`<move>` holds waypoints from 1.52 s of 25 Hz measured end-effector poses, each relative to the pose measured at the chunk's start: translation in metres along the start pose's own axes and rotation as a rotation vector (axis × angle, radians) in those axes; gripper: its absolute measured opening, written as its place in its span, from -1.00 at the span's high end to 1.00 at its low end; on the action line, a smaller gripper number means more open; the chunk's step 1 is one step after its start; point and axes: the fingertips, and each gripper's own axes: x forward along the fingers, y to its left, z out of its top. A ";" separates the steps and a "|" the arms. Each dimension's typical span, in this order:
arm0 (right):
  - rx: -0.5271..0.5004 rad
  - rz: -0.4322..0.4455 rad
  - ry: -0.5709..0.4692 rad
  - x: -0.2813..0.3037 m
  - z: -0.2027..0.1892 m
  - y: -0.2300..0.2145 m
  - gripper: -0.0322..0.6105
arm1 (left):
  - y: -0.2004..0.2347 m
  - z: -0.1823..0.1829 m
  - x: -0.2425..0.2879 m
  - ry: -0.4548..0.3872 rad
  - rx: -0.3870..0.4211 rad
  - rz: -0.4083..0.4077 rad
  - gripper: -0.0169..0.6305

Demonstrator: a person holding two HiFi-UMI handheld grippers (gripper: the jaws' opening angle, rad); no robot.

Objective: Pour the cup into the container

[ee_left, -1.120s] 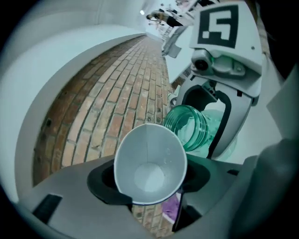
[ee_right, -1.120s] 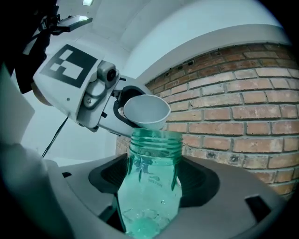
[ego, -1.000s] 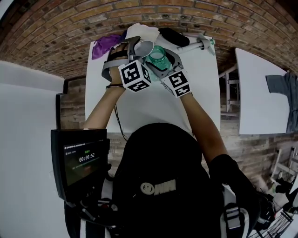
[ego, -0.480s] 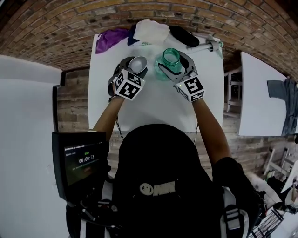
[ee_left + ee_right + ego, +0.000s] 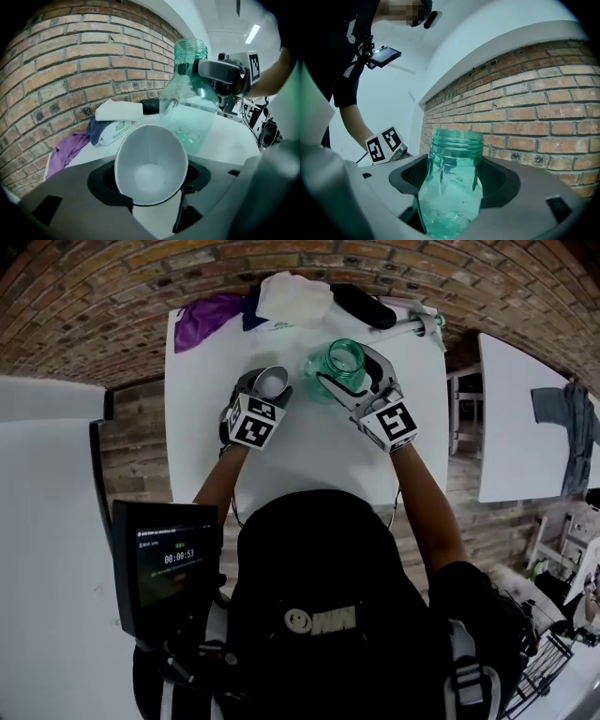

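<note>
A white cup [image 5: 272, 382] sits between the jaws of my left gripper [image 5: 269, 388], which is shut on it, left of the jar and low over the white table [image 5: 309, 451]. In the left gripper view the cup [image 5: 151, 164] opens toward the camera and looks empty inside. A teal glass jar [image 5: 343, 360] stands upright in my right gripper [image 5: 345, 367], which is shut on it. In the right gripper view the jar [image 5: 451, 187] fills the space between the jaws of that gripper [image 5: 452, 185], with small clear bits at its bottom. The jar [image 5: 190, 93] stands just beyond the cup.
At the table's far edge lie a purple cloth [image 5: 208, 315], a white bundle [image 5: 292, 296], a black object [image 5: 362, 305] and a grey tool [image 5: 414, 322]. A brick wall [image 5: 112, 306] runs behind. Another white table [image 5: 520, 418] stands at the right, a screen [image 5: 167, 563] at my left.
My left gripper has come down and away from the jar's mouth with the cup, rolling it back from its tilt. The right gripper and jar have kept still.
</note>
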 end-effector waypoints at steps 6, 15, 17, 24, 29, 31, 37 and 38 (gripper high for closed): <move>0.001 -0.007 -0.005 -0.004 0.000 0.000 -0.12 | -0.008 -0.006 0.009 0.008 0.005 -0.022 0.07; 0.006 -0.002 -0.004 -0.002 0.000 0.000 -0.12 | -0.007 -0.008 0.017 -0.011 -0.024 -0.037 0.07; 0.004 -0.004 -0.004 -0.003 0.001 0.000 -0.12 | -0.006 -0.006 0.018 -0.033 -0.039 -0.044 0.07; -0.008 -0.010 -0.023 -0.002 0.002 0.000 -0.12 | -0.008 -0.009 0.021 -0.029 -0.032 -0.075 0.04; 0.004 -0.018 -0.005 -0.003 0.001 0.000 -0.12 | -0.014 -0.008 0.021 -0.039 0.008 -0.080 -0.34; 0.010 -0.024 -0.010 -0.004 0.001 -0.001 -0.12 | -0.014 -0.003 0.018 -0.067 0.021 -0.070 -0.49; 0.039 -0.035 -0.029 -0.008 0.001 0.000 -0.33 | -0.003 0.009 0.003 -0.166 0.009 -0.026 -0.90; 0.039 -0.037 -0.034 -0.009 0.002 0.001 -0.41 | -0.002 0.010 0.000 -0.177 0.005 -0.020 -0.91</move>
